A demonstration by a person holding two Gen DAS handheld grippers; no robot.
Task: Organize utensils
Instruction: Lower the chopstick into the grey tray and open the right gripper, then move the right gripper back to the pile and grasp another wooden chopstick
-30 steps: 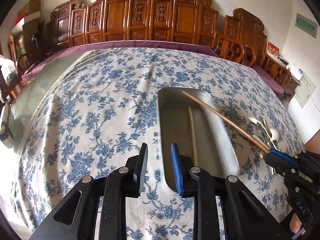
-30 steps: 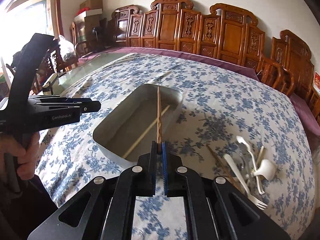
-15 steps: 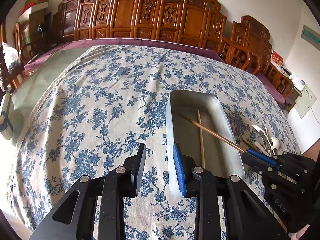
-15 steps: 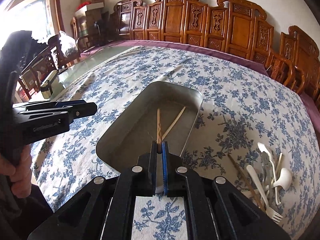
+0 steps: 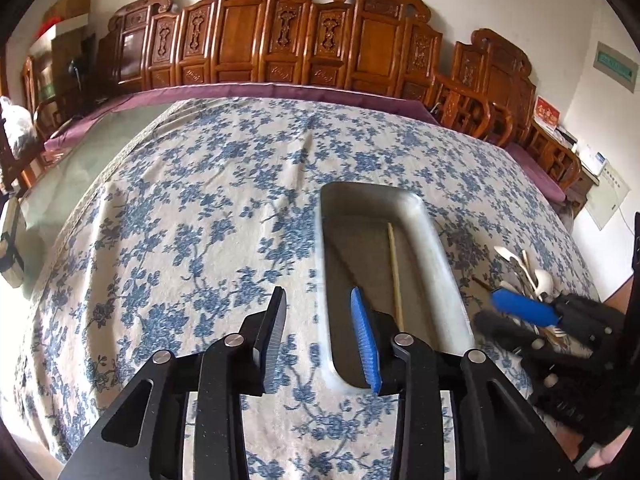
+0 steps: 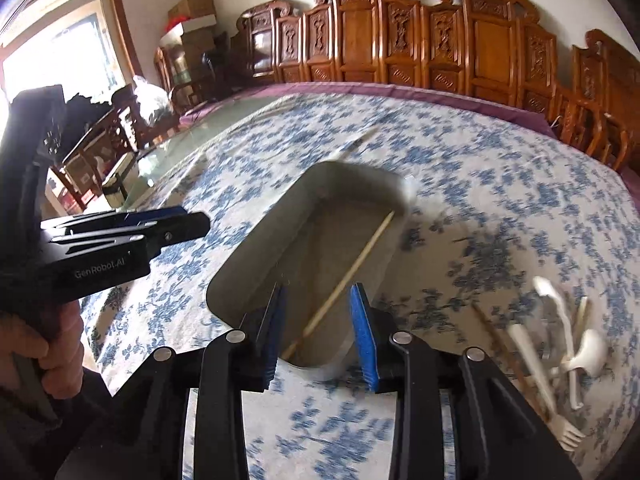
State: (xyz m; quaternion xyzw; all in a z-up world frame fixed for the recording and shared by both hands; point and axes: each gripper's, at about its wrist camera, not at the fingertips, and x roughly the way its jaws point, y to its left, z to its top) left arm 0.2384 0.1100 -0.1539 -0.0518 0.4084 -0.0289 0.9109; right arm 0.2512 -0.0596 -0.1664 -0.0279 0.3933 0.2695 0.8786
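A metal tray [image 5: 436, 248] [image 6: 256, 252] lies on the blue floral tablecloth, with a pale chopstick [image 5: 394, 268] [image 6: 352, 272] inside it. In the left wrist view a thin dark line [image 5: 342, 266] also runs along the tray's left side. My right gripper [image 6: 318, 308] [image 5: 488, 306] hangs over the tray's near end, jaws opening, nothing pressed between the pads. My left gripper [image 5: 318, 312] [image 6: 196, 222] hovers over the tray's left rim, jaws opening and empty. White spoons and a fork [image 6: 560, 340] [image 5: 528, 268] lie piled right of the tray beside a brown chopstick [image 6: 492, 332].
Carved wooden chairs [image 5: 304, 40] line the table's far side. A bare glass strip of tabletop [image 6: 224, 120] shows at the far left. A person's hand [image 6: 36, 344] holds the left gripper's handle.
The right gripper's jaws have parted and the brown chopstick is no longer between them. It has drawn back toward the tray's near end. The left gripper's jaws stand wider.
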